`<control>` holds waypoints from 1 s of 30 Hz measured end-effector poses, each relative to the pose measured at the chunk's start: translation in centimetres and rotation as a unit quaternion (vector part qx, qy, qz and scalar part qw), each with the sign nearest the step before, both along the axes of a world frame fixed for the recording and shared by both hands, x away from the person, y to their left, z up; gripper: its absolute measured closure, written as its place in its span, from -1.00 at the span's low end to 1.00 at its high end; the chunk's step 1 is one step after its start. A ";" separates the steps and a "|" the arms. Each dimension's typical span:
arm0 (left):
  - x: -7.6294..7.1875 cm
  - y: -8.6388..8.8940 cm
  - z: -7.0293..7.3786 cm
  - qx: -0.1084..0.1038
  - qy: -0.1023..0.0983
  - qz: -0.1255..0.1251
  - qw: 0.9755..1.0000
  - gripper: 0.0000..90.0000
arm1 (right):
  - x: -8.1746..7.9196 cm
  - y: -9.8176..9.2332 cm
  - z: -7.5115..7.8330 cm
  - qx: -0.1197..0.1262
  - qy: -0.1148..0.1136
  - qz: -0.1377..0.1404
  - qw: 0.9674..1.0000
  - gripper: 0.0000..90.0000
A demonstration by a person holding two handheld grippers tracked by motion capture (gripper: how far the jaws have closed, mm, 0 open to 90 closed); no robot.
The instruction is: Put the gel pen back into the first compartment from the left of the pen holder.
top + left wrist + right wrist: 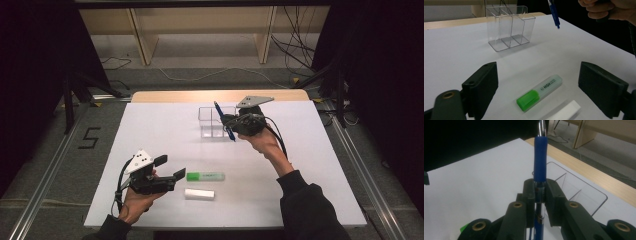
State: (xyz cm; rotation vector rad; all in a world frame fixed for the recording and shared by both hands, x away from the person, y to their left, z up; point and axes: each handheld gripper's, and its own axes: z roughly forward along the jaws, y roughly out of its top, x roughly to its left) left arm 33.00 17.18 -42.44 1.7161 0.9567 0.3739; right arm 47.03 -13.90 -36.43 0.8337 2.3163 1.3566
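The blue pen (pixel 224 121) is pinched in the right tool (pixel 231 121), held in the air just beside the clear plastic organizer (pixel 211 122), on its right side. In the high view its long axis runs steeply tilted, top end up and toward the far-left, lower end down and toward the near-right, hanging past the organizer's near corner. From the right gripper view the pen (pixel 540 162) runs straight up between the two black jaws, blue grip section above them, silvery end at the top of the frame, with the organizer's dividers (pixel 574 192) below and behind it. Jaws are pressed right onto the barrel, so that's a firm pinch.

The left tool (pixel 170 168) sits low at the near-left of the white desk (pixel 165 130), jaws spread wide with nothing in them. In its own view they frame a green highlighter (pixel 539 92) lying flat on the desk and a white eraser-like block (pixel 564 112) just nearer, neither touched. The pen's lower tip (pixel 554 13) hangs above the desk to the right of the organizer (pixel 510 27) there.
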 end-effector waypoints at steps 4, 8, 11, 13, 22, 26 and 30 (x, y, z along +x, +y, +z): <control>0.0 0.0 0.0 0.001 -0.002 0.000 1.000 -0.65 | 0.5 0.4 0.2 0.008 0.003 -0.009 1.000 0.77; 0.0 0.1 0.1 0.000 0.000 0.000 1.000 -0.65 | 1.1 1.0 0.4 0.019 0.002 -0.013 1.000 0.77; 0.0 0.1 0.1 0.001 0.001 0.000 1.000 -0.65 | 1.5 1.6 0.6 0.022 0.000 -0.018 1.000 0.77; 0.0 0.1 0.1 0.000 0.001 0.000 1.000 -0.65 | 1.7 1.9 0.8 0.027 -0.001 -0.022 0.999 0.77; -0.1 0.2 0.1 0.002 -0.002 -0.002 1.000 -0.65 | 3.1 3.1 0.7 0.041 0.001 -0.043 0.998 0.77; 0.0 0.2 0.1 0.002 -0.002 -0.002 1.000 -0.65 | 3.6 3.5 0.9 0.046 -0.007 -0.053 0.997 0.77; 0.0 0.1 0.1 0.002 -0.002 -0.001 1.000 -0.65 | 4.1 4.0 1.1 0.053 -0.007 -0.058 0.997 0.77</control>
